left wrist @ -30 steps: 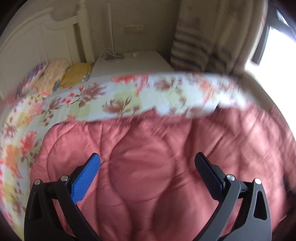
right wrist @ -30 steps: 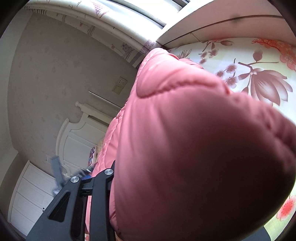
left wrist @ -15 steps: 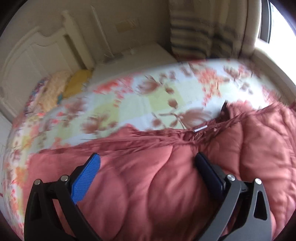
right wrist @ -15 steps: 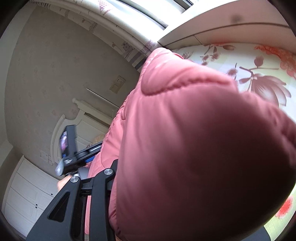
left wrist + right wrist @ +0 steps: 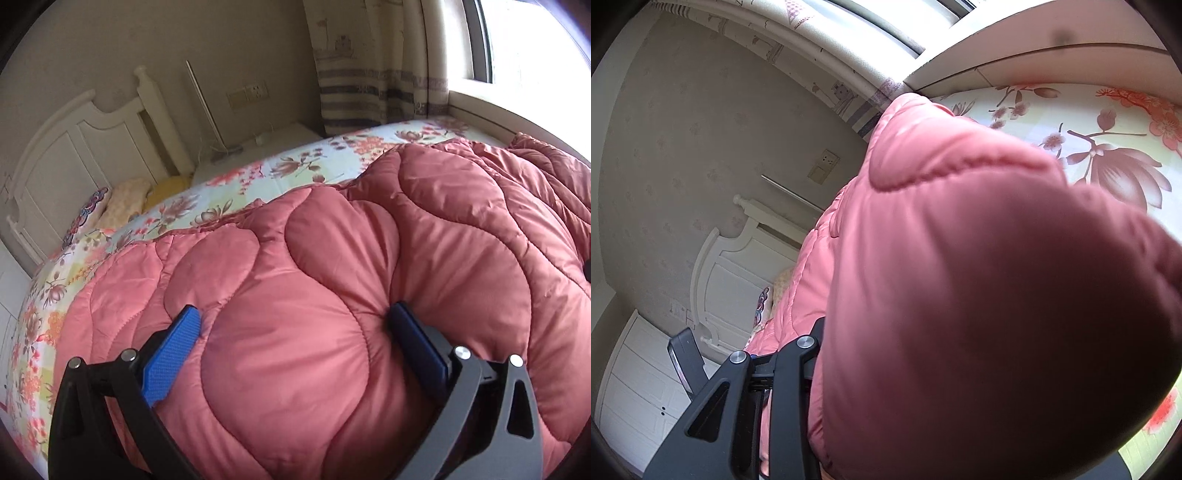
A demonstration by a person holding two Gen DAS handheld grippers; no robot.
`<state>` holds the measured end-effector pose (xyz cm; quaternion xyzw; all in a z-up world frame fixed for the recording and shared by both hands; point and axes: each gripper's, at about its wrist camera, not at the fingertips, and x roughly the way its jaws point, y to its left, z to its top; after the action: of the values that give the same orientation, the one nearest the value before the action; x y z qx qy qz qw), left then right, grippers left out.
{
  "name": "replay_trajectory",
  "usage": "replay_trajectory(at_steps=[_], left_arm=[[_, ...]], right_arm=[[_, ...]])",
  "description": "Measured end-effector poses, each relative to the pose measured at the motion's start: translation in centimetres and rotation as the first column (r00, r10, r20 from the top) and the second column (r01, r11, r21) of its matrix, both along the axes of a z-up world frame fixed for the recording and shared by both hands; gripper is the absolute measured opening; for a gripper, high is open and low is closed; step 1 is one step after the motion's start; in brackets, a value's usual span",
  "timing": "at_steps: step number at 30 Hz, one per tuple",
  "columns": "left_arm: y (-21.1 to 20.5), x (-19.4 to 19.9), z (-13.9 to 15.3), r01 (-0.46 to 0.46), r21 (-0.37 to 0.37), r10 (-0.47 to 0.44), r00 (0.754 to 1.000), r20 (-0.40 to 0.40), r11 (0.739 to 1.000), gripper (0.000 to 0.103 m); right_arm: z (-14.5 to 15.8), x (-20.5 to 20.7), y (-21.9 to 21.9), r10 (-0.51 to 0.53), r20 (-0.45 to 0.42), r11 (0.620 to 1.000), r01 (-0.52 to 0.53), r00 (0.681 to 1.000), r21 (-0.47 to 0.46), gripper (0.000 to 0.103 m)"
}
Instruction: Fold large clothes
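Observation:
A large pink quilted coat lies spread on the floral bed sheet. My left gripper is open, its blue-padded fingers pressed down into the padding with a bulge of coat between them. In the right wrist view the same coat bulges over the lens. My right gripper is shut on a thick fold of it; only its left finger's frame shows, the tips are buried in fabric.
A white headboard and pillows are at the far left. A nightstand, striped curtain and bright window sill lie beyond the bed. A white cabinet stands by the headboard.
My left gripper has come down onto the coat and now presses into it; the view swung right toward the window. The right gripper keeps its hold and barely moves.

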<state>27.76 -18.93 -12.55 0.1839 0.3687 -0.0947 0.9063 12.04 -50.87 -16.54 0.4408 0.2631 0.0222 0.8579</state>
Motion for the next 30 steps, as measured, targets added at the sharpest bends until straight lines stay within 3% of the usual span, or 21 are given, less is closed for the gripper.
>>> replay_trajectory(at_steps=[2, 6, 9, 11, 17, 21, 24, 26, 27, 29, 30], left_arm=[[0.2, -0.5, 1.3, -0.012, 0.011, 0.012, 1.000, -0.001, 1.000, 0.101], [1.4, -2.1, 3.8, -0.010, -0.040, 0.015, 0.993, 0.116, 0.999, 0.101], [0.1, -1.4, -0.2, 0.045, 0.026, -0.046, 0.999, 0.007, 0.999, 0.101], [-0.1, -2.3, -0.8, 0.056, 0.030, -0.058, 0.994, 0.089, 0.998, 0.101], [0.3, -1.7, -0.6, 0.058, 0.009, -0.059, 0.997, 0.048, 0.998, 0.101], [0.1, -2.4, -0.7, 0.048, 0.022, -0.049, 0.996, 0.074, 0.999, 0.101], [1.0, -1.8, -0.6, 0.059, -0.031, -0.058, 0.998, 0.039, 0.998, 0.101], [2.0, -1.3, 0.1, 0.073, -0.077, -0.074, 0.997, -0.008, 0.994, 0.100], [3.3, -1.3, 1.1, 0.086, -0.113, -0.090, 0.995, -0.033, 0.990, 0.092], [6.4, -2.1, 4.2, 0.084, -0.205, -0.085, 0.996, 0.004, 0.975, 0.090], [9.3, -2.9, 6.4, 0.066, -0.258, -0.048, 0.996, 0.072, 0.964, 0.092]], right_arm=[[0.1, 0.1, 0.1, -0.003, -0.003, 1.000, 0.003, 1.000, -0.012, 0.037], [0.2, 0.3, 0.2, -0.005, -0.004, 1.000, 0.005, 1.000, -0.014, 0.037], [0.8, 0.1, 0.5, -0.012, -0.003, 0.999, 0.012, 1.000, -0.041, 0.037], [2.1, -0.2, 1.4, -0.025, 0.006, 0.994, 0.025, 1.000, -0.104, 0.037], [7.6, -0.6, 5.5, -0.023, 0.055, 0.949, 0.039, 0.998, -0.312, 0.037], [11.4, -0.2, 10.7, 0.024, 0.088, 0.864, 0.023, 0.996, -0.502, 0.037], [13.4, 0.5, 15.3, 0.069, 0.105, 0.776, 0.013, 0.992, -0.631, 0.037], [14.0, 0.9, 16.7, 0.081, 0.118, 0.769, 0.013, 0.990, -0.639, 0.037], [14.3, 1.1, 17.0, 0.082, 0.118, 0.772, 0.011, 0.990, -0.635, 0.037], [14.8, 1.3, 17.8, 0.080, 0.117, 0.748, 0.018, 0.990, -0.663, 0.037], [14.9, 1.4, 18.2, 0.082, 0.113, 0.736, 0.016, 0.990, -0.677, 0.037]])
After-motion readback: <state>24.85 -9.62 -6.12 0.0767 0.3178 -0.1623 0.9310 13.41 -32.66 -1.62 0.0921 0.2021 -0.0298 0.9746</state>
